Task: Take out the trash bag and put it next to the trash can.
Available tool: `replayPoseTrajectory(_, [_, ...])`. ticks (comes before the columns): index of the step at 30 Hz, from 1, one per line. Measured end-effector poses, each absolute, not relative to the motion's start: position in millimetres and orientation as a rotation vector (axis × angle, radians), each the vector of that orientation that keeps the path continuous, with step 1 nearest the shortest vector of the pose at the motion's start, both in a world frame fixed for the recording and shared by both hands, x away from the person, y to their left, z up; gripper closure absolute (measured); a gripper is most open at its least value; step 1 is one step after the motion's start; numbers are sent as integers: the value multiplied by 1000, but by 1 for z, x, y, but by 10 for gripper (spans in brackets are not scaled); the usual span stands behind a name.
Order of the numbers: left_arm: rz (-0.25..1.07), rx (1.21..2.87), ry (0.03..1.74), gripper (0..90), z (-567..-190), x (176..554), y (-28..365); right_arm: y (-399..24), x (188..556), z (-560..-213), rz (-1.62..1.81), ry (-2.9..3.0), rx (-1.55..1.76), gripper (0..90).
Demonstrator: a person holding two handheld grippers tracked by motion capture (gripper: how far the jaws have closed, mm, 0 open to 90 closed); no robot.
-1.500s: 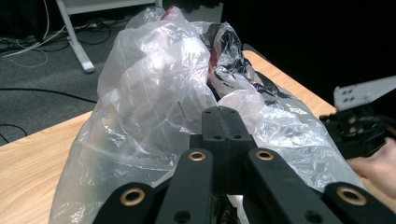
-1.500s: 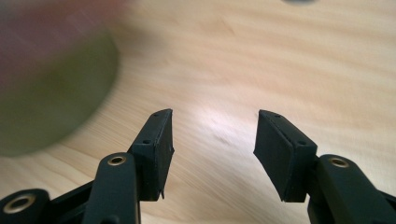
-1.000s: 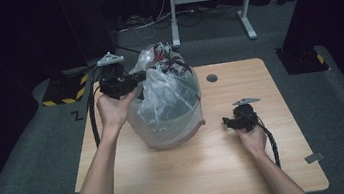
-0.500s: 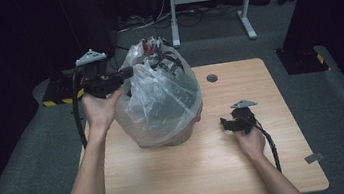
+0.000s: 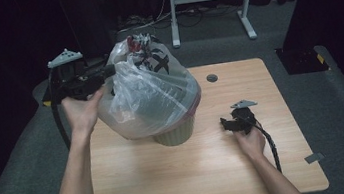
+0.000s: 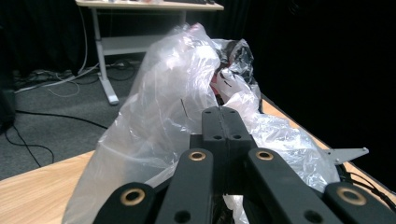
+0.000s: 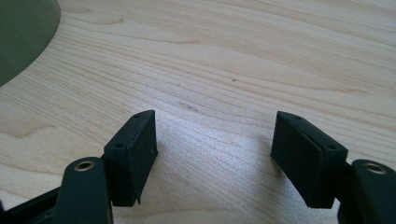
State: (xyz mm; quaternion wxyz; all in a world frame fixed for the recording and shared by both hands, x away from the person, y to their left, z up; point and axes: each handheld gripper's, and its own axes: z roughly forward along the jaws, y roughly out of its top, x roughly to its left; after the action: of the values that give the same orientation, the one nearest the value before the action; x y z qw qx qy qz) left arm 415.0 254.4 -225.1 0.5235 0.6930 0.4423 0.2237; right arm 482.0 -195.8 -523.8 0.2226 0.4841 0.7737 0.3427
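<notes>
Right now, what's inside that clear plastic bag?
Through the clear plastic bag a small bin shows, its base poking out below. Red and black-and-white scraps sit at the top. The bin's contents are hidden by crinkled plastic.

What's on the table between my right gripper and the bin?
Nothing: between the right gripper and the bin the table is bare wood in the high view, and bare between the open fingers in the right gripper view.

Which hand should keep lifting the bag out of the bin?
Left. Its tongs are shut on the plastic bag. The right tongs stand open over the table, beside the bin.
</notes>
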Motion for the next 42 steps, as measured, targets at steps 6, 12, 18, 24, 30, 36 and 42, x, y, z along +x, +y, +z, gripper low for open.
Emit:
replayPoseTrajectory(6, [562,1630,1074,900,-219,406,268,-196,482,-524,944,2137,1339,309])
replayPoseTrajectory(12, [587,1597,1093,900,-214,398,282,-196,482,-524,944,2136,1339,309])
replayPoseTrajectory(18, [619,1567,1112,900,-211,389,297,-196,482,-524,945,2136,1339,309])
replayPoseTrajectory(24, [658,1562,1140,900,-211,382,307,-196,482,-524,945,2136,1341,309])
replayPoseTrajectory(30, [696,1553,1170,900,-216,377,316,-196,482,-524,945,2136,1341,309])
replayPoseTrajectory(36, [738,1550,1208,900,-224,373,326,-196,482,-524,945,2135,1341,309])
replayPoseTrajectory(42, [759,1549,1250,900,-234,371,336,-195,481,-524,945,2135,1342,309])
